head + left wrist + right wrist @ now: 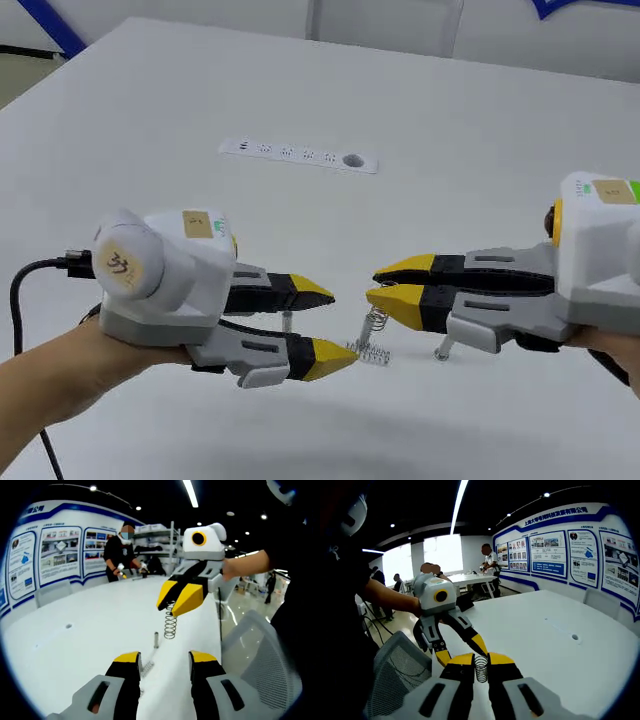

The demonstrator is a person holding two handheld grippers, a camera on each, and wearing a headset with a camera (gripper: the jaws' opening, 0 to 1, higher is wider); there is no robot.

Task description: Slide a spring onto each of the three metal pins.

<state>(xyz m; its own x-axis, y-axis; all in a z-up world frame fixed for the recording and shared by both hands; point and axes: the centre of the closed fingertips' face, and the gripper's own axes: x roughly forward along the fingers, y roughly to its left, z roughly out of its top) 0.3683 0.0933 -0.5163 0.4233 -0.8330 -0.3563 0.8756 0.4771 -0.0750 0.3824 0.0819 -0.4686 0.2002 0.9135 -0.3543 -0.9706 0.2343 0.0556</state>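
My right gripper [372, 283] is shut on the top of a small spring [376, 320], which hangs down just above the white table [180, 130]. The same spring [480, 669] sits pinched between the yellow tips in the right gripper view. A thin upright metal pin [156, 640] stands just beside the hanging spring [170, 625]. My left gripper [340, 328] is open, facing the right one, with another pin [287, 321] standing between its jaws. A loose spring [370, 353] lies on the table by its lower tip. A further pin [443, 349] stands under the right gripper.
A flush white socket strip [300, 155] is set in the table farther back. A black cable [25, 290] trails from the left gripper. An office chair [265, 665] stands at the table's edge, and people stand at a far table [122, 550].
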